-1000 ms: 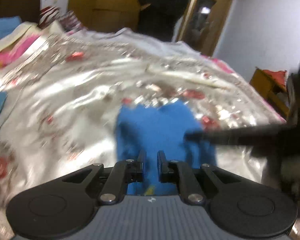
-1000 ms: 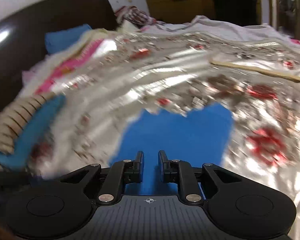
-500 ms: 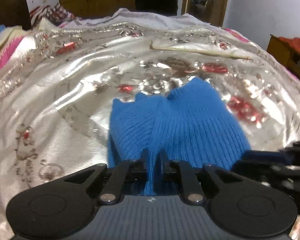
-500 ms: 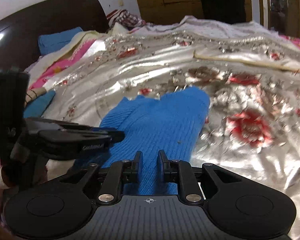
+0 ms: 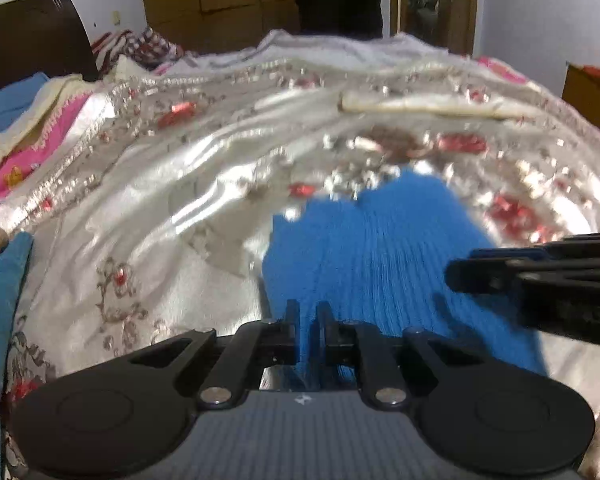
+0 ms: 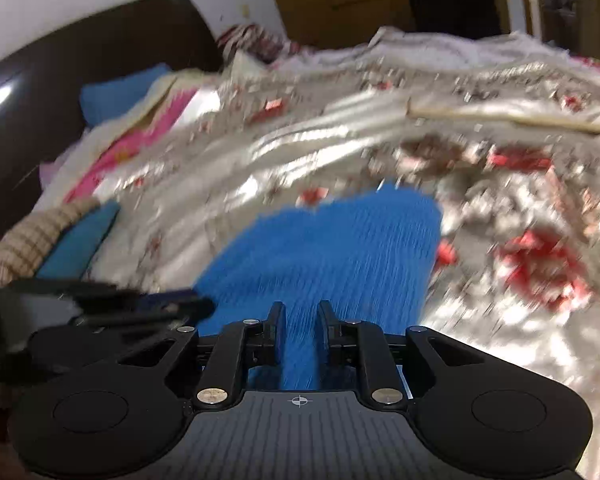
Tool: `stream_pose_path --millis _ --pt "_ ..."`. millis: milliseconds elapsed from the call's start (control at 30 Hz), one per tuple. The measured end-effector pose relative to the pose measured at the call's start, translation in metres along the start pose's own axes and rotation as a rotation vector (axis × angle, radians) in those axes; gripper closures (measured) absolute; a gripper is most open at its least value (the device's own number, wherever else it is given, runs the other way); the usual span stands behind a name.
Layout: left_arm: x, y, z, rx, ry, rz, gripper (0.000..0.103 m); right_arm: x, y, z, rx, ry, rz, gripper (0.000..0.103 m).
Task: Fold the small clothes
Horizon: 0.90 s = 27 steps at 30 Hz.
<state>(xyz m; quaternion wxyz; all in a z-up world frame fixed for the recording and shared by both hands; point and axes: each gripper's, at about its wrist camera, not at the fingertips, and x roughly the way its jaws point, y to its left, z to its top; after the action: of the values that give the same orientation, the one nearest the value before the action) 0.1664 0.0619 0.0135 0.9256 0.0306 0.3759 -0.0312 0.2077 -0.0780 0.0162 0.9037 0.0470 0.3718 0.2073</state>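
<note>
My left tool (image 5: 308,316) and right tool (image 6: 302,320) each clench the blue knit garment (image 5: 372,248) at lower centre; it spreads upward over the bedspread (image 5: 160,200).

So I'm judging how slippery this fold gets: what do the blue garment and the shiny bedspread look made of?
The blue garment looks like a matte ribbed knit, wool or acrylic; fine parallel ribs show. The bedspread looks like glossy satin-type fabric, judging by bright streaked highlights, with raised red and brown floral embroidery.
</note>
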Motion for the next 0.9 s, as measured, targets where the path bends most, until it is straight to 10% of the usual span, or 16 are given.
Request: stream_pose_path --millis 533,900 --pt "0.025 0.0 -0.021 0.009 0.009 0.022 0.082 0.109 0.019 0.021 0.006 0.087 0.07 0.083" --pt "0.005 0.011 -0.029 -0.042 0.036 0.069 0.082 0.071 0.034 0.026 -0.015 0.066 0.061 0.083"
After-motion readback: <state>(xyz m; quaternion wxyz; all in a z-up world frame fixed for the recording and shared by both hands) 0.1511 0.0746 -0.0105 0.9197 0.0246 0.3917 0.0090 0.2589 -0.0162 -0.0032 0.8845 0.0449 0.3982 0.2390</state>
